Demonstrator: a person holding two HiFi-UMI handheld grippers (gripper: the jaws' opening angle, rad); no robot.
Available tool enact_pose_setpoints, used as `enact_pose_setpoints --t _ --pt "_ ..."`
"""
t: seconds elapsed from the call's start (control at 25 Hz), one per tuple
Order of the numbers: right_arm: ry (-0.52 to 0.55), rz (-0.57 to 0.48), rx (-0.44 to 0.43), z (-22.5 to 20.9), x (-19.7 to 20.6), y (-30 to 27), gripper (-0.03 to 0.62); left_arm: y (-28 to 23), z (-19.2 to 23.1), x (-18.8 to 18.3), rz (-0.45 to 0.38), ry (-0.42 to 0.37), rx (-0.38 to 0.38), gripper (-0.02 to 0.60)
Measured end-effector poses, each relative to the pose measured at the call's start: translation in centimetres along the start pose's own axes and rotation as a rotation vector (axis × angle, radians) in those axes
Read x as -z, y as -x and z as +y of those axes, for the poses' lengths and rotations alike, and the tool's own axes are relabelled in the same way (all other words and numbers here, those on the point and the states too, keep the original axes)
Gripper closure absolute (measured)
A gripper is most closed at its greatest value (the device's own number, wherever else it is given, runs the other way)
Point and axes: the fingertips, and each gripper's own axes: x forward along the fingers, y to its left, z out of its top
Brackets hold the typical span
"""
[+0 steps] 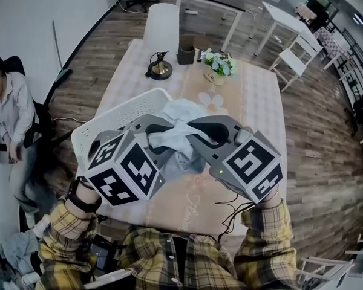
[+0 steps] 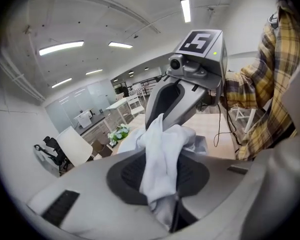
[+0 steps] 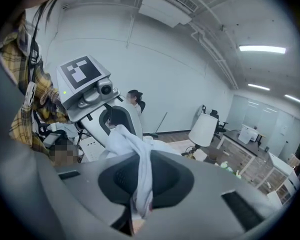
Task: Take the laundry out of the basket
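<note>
Head view: left claw (image 1: 158, 136), cloth (image 1: 178, 135) hide basket (image 1: 124, 110) interior.

Both arms are out front in yellow plaid sleeves, the left arm (image 1: 59, 231) and right arm (image 1: 263, 246) coming up from the bottom with the hands pretty close together. The left gripper (image 1: 163, 128) and right gripper (image 1: 193, 130) angle in toward each other, tips nearly meeting, both aimed forward and a bit down. Their marker cubes (image 1: 124, 168) face up at the head camera. Each gripper's jaws are clamped on the same bunched white cloth (image 1: 180, 135), with the fabric squeezed between the pads in both gripper views. There's a dark strap (image 1: 81, 199) on the left wrist.
</note>
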Motion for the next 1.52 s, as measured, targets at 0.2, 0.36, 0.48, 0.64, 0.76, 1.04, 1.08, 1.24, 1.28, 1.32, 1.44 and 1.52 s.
enact_pose_setpoints --t 0.2,0.36,0.48,0.64,0.76,1.04,1.08,1.24,1.28,1.32,1.44,1.52 --pt "0.012 -0.033 0.070 -2.4 2.5 7.1 0.539 -2.9 -3.2 -6.5 -0.049 -0.029 -0.021 0.480" --pt "-0.003 -0.049 0.107 -3.4 5.2 13.1 0.539 -5.3 -7.0 -11.6 -0.067 -0.055 -0.026 0.480" --pt "-0.011 -0.051 0.137 -4.7 7.8 17.0 0.540 -7.9 -9.6 -14.9 -0.082 -0.074 -0.017 0.480" --pt "-0.021 -0.031 0.175 -5.9 11.4 21.6 0.539 -11.1 -12.9 -18.5 -0.100 -0.097 0.009 0.481" --pt "-0.038 -0.022 0.211 -6.3 13.1 24.7 0.540 -12.5 -15.0 -21.0 -0.115 -0.116 0.037 0.482" --pt "-0.103 0.015 0.302 -7.9 17.5 30.9 0.540 -16.4 -19.3 -26.0 -0.146 -0.177 0.135 0.480" --pt "-0.114 0.022 0.315 -8.2 18.2 31.4 0.540 -17.0 -19.7 -26.3 -0.148 -0.186 0.149 0.481" --pt "-0.153 0.053 0.348 -8.9 21.0 32.0 0.540 -19.5 -20.9 -26.4 -0.151 -0.216 0.212 0.480" --pt "-0.160 0.058 0.350 -9.0 21.5 31.9 0.540 -19.9 -21.1 -26.3 -0.150 -0.218 0.224 0.480" --pt "-0.168 0.061 0.351 -9.1 21.9 31.9 0.540 -20.3 -21.3 -26.2 -0.147 -0.219 0.233 0.480" --pt "-0.198 0.064 0.349 -9.1 23.0 31.6 0.540 -21.1 -21.7 -25.7 -0.132 -0.227 0.252 0.480" --pt "-0.213 0.077 0.346 -8.9 23.7 31.1 0.539 -21.6 -21.9 -25.0 -0.118 -0.231 0.262 0.480"
